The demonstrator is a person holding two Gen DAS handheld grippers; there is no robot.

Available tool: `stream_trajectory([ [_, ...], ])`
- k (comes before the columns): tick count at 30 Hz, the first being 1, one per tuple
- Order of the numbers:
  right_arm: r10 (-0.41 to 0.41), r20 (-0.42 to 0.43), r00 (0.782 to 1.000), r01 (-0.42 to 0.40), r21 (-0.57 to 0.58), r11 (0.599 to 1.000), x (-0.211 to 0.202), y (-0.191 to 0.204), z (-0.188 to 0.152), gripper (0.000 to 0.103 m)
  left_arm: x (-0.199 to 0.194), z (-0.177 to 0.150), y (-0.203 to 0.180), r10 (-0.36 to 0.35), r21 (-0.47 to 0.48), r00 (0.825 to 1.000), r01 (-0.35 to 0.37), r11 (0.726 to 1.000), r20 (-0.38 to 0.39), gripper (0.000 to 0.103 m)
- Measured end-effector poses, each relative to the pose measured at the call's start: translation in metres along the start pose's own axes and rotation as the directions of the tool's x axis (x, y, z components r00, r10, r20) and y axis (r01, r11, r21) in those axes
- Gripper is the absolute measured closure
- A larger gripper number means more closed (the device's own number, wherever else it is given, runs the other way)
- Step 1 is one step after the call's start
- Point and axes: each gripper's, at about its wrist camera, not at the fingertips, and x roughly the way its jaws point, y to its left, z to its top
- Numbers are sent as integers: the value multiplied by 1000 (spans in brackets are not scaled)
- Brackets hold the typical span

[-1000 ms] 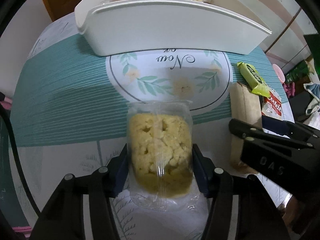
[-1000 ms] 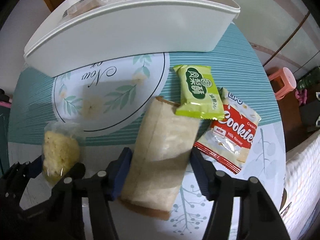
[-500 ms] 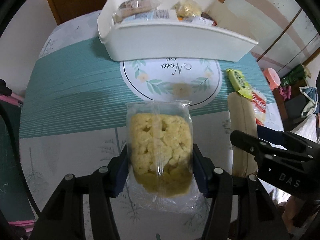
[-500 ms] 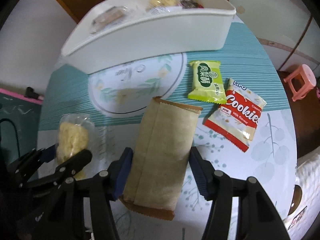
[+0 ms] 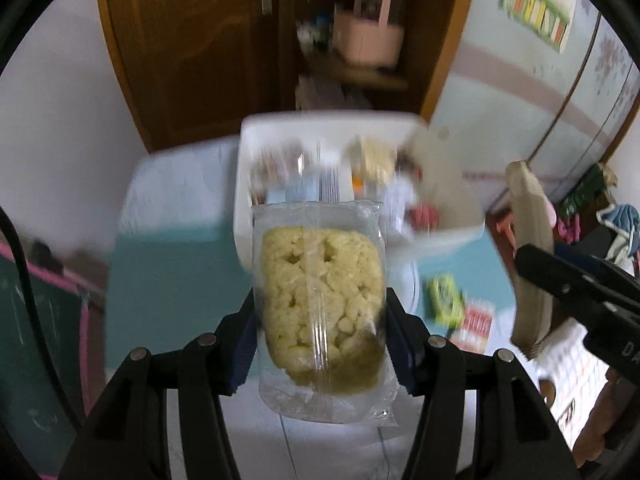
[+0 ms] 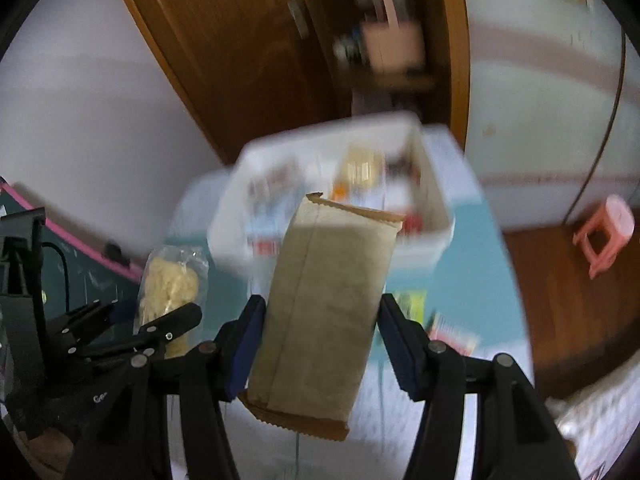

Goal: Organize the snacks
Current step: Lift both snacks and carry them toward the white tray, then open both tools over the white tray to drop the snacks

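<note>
My left gripper (image 5: 320, 320) is shut on a clear packet of yellow crumbly cake (image 5: 320, 304) and holds it high above the table. My right gripper (image 6: 320, 328) is shut on a brown paper snack packet (image 6: 320, 312), also lifted; it shows edge-on in the left wrist view (image 5: 528, 248). The white bin (image 5: 452, 216) with several snacks inside stands ahead and below, blurred; it also shows in the right wrist view (image 6: 434, 208). The cake packet shows at the left in the right wrist view (image 6: 168, 288).
A green snack packet (image 5: 444, 300) and a red-and-white cookie packet (image 5: 474, 324) lie on the teal tablecloth (image 5: 168, 280) right of the bin. A wooden door (image 5: 192, 40) stands behind. A pink stool (image 6: 604, 236) is on the floor at right.
Both grippers have risen well above the table with their packets. The bin now sits lower and farther in view, its inside visible. Both views are motion-blurred.
</note>
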Motion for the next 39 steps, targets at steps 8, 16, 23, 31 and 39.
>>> stream_trajectory([
  [8,-21,197,980,35,-69,997,-40,12,75,45,-31,76,-4,16,12,989,-18,1000,147,47],
  [16,-57,259,964,79,-73,994,-30,17,127,45,-14,119,-10,44,10,983,-46,999,181,47],
  [23,-83,216,973,99,-64,993,3,13,137,45,14,122,-6,51,-8,987,-50,999,150,47],
  [31,-69,129,989,77,-58,995,47,0,137,44,38,122,-7,59,-25,992,-56,998,111,17],
  [39,-35,110,993,38,-29,999,50,-9,130,39,37,116,-8,43,-48,993,-38,998,114,17],
])
